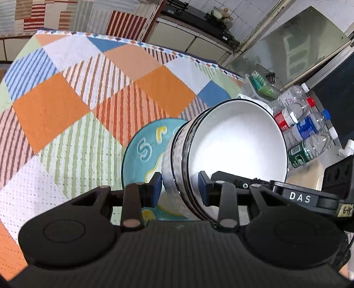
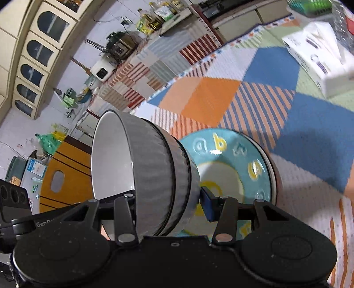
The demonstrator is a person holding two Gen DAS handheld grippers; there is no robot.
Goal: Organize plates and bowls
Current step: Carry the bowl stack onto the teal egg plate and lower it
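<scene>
While both tongs clench opposite walls of the nested stack of white ribbed ceramic bowls [image 1: 221,155], we hold it tipped on its side, mouth toward the left tongs [image 1: 180,190]; the teal lettered ceramic plate [image 2: 243,159] lies flat just beyond the right tongs [image 2: 168,206].

Home kitchen.
Rice cooker [image 2: 119,45] and oil bottles [image 2: 147,21] on counter, arched cabinets [image 2: 37,51], stove [image 1: 199,20].
</scene>
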